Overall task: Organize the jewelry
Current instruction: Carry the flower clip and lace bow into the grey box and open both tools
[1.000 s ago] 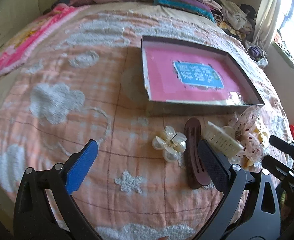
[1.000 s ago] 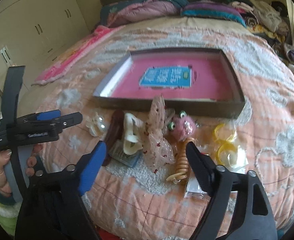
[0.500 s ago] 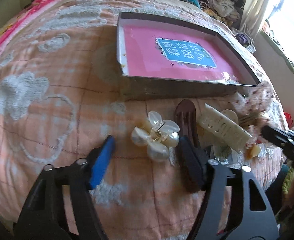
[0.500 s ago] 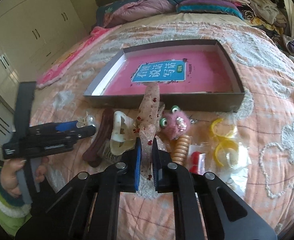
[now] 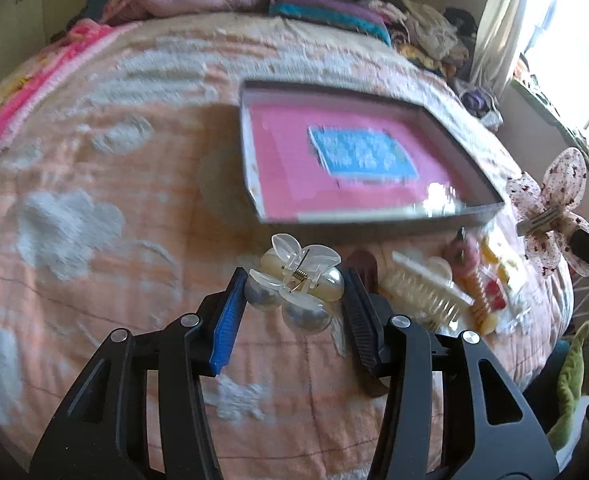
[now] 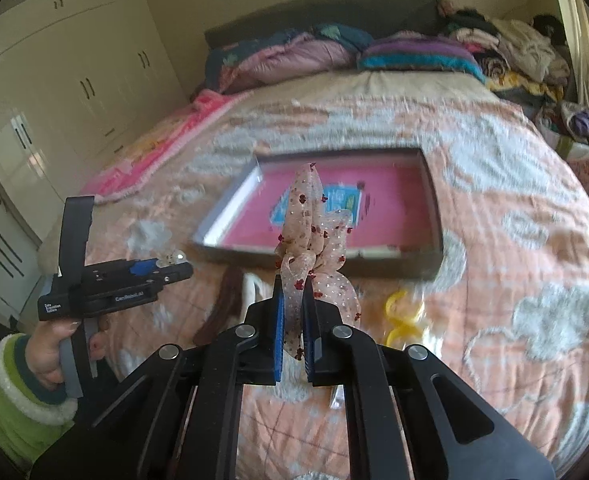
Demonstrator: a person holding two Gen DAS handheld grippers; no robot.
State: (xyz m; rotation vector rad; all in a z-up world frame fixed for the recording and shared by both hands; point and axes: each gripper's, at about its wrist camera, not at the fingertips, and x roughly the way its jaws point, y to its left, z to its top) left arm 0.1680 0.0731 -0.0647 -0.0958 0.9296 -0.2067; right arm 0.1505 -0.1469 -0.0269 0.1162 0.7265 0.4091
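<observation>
My left gripper (image 5: 292, 300) is shut on a clear pearl flower hair clip (image 5: 300, 284) and holds it above the bedspread. My right gripper (image 6: 292, 322) is shut on a beige fabric bow with red dots (image 6: 314, 240), lifted in front of the box; the bow also shows in the left wrist view (image 5: 554, 208). The shallow box with a pink floor and a blue label (image 5: 374, 216) lies open on the bed, also in the right wrist view (image 6: 430, 196). On the bedspread remain a cream comb clip (image 5: 422, 284), a brown clip (image 6: 222, 304) and yellow rings (image 6: 402, 316).
The orange bedspread with white clouds (image 5: 94, 208) covers the bed. Folded quilts (image 6: 294, 56) and piled clothes (image 6: 514, 52) lie at the head. White wardrobes (image 6: 54, 80) stand at the left. A window and curtain (image 5: 534, 32) are at the right.
My left gripper has closed on the pearl flower clip and raised it. My right gripper, shut on the bow, has lifted it up off the pile toward the box.
</observation>
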